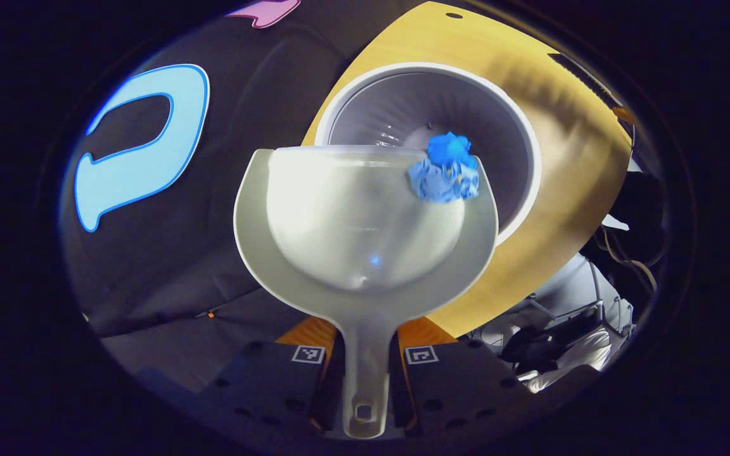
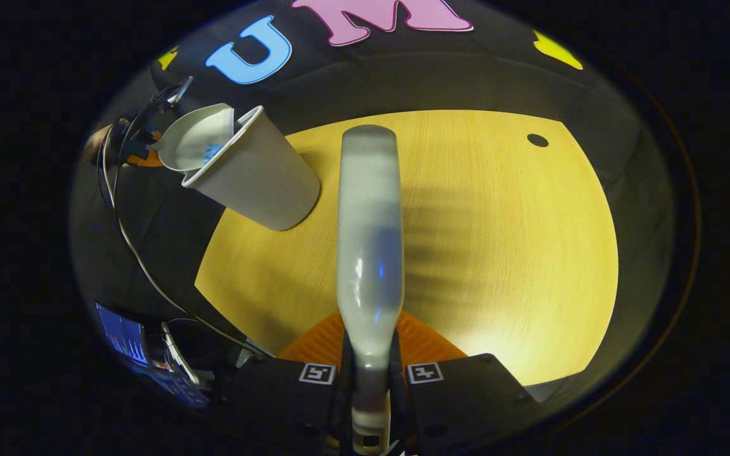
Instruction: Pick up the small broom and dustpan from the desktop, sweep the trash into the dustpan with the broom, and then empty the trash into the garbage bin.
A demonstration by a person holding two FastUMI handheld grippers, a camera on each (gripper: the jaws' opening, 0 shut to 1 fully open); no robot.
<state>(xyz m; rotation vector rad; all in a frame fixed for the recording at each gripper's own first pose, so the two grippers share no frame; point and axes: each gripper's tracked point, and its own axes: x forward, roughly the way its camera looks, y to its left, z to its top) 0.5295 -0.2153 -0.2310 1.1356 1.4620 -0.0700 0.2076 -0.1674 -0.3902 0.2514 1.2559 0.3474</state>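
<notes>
- Now, in the left gripper view, I am holding the dustpan (image 1: 365, 228) with my left gripper (image 1: 365, 380); its jaws are clamping the handle from both sides.
- I am keeping the pan's front lip just over the near rim of the bin (image 1: 517, 126), whose open mouth is showing behind it.
- I am seeing the trash (image 1: 446, 171), a crumpled blue wad, sitting at the right end of that lip and overlapping the bin's opening.
- I am seeing the desk (image 1: 568, 190) under and around the bin, which is standing near the desk's edge.
- In the right gripper view, I am holding the broom (image 2: 370, 253) with my right gripper (image 2: 370, 380); its jaws are pressing on the narrow handle, and the broom is pointing forward above the desk (image 2: 498, 253).
- Farther off at upper left in that view, I am seeing the bin (image 2: 263, 177) on the desk's corner, with the dustpan (image 2: 197, 136) tilting into its mouth and a patch of blue trash (image 2: 211, 152) in the pan.
- I am seeing the left gripper (image 2: 143, 136) behind the pan, too small for me to judge its jaws there.
</notes>
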